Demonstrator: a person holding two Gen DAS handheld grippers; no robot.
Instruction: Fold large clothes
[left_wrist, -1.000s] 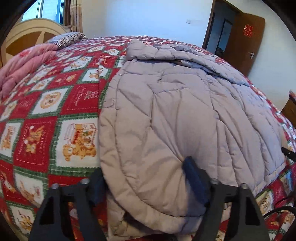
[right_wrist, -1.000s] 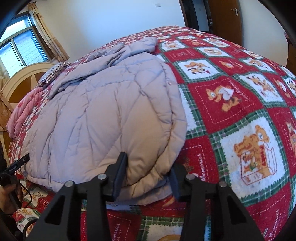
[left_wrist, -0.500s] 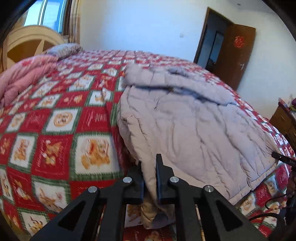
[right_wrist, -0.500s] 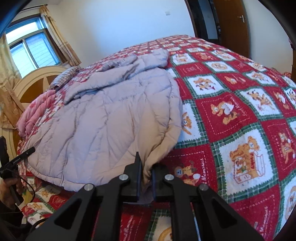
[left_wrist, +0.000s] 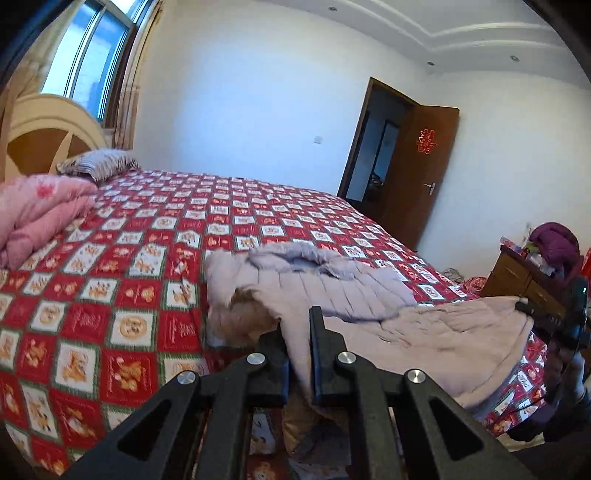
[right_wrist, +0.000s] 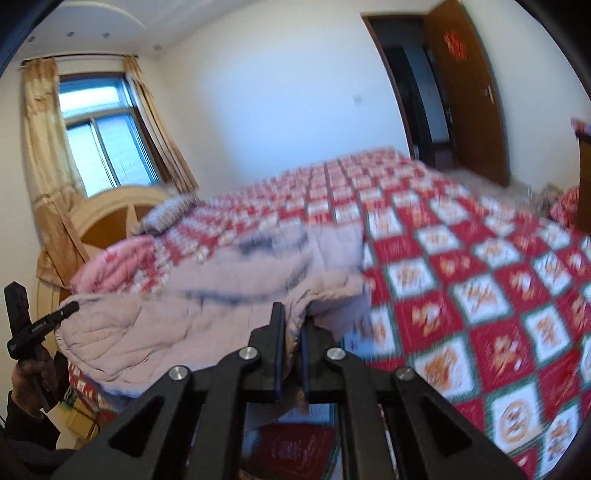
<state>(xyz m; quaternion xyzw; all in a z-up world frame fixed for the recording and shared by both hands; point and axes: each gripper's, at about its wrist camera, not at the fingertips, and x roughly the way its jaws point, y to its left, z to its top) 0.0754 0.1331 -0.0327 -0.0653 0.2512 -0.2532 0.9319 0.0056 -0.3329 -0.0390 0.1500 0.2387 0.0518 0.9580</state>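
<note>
A large pale lilac quilted coat (left_wrist: 332, 291) lies on the bed with its lower hem pulled up off the near edge. My left gripper (left_wrist: 297, 332) is shut on the hem's left corner. My right gripper (right_wrist: 293, 332) is shut on the hem's right corner; the coat (right_wrist: 207, 295) sags between the two and is blurred in the right wrist view. The right gripper also shows at the right edge of the left wrist view (left_wrist: 543, 314), and the left gripper at the left edge of the right wrist view (right_wrist: 37, 325).
The bed carries a red, green and white patchwork bedspread (left_wrist: 129, 258). A folded pink quilt (left_wrist: 33, 214) and a striped pillow (left_wrist: 96, 166) lie by the headboard. A wooden dresser (left_wrist: 517, 277) stands to the right, an open door (left_wrist: 406, 155) behind.
Both grippers closed on the coat's hem corners, then lifted and pulled back. The hem has risen off the bed edge and both views have tilted up toward the walls.
</note>
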